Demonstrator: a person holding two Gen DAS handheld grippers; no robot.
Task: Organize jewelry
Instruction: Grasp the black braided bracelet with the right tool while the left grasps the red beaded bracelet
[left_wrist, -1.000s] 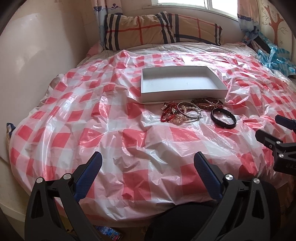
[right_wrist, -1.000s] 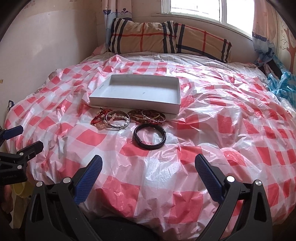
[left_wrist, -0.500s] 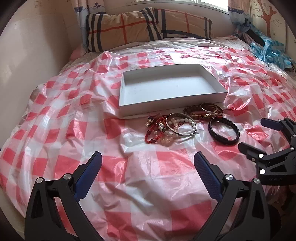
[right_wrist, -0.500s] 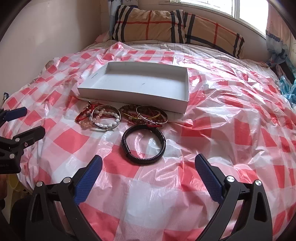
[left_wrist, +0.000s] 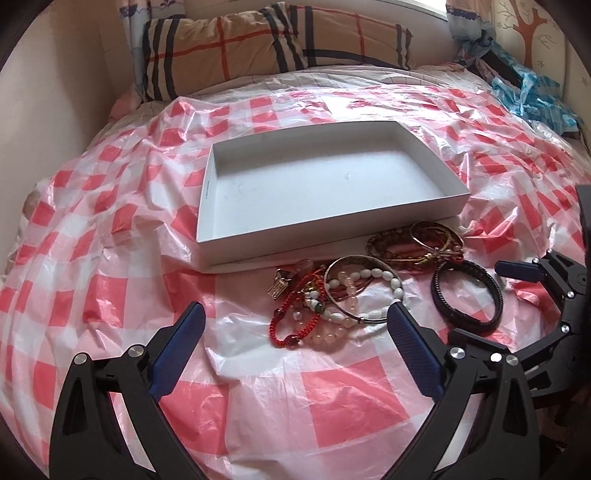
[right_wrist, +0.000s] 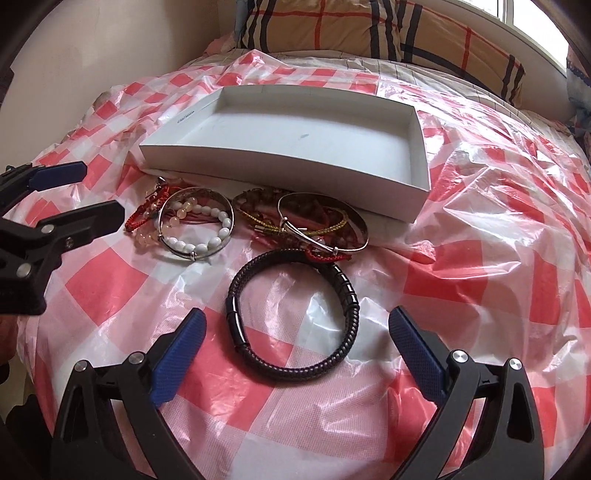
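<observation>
A shallow white box (left_wrist: 321, 184) sits open in the middle of the frame on a bed covered by a red-and-white checked plastic sheet (left_wrist: 110, 258), with a plaid pillow (left_wrist: 258, 40) along the top edge. The jewelry lies just in front of the box: a white bead bracelet (left_wrist: 364, 295) tangled with red cord bracelets (left_wrist: 295, 321) at centre, a cluster of gold and brown bangles (left_wrist: 417, 243) to their right touching the box's near edge, and a black braided bracelet (right_wrist: 293, 314) lying apart, lower centre in the right wrist view. The left claw (left_wrist: 295, 350) hangs released, its blue-padded fingers (left_wrist: 177, 347) spread wide at the bottom of the frame with the bead bracelet just beyond its tips (nothing is between them). The right claw (right_wrist: 295, 350) is likewise released, spread around the near side of the black braided bracelet without touching it. The box interior holds no jewelry.
</observation>
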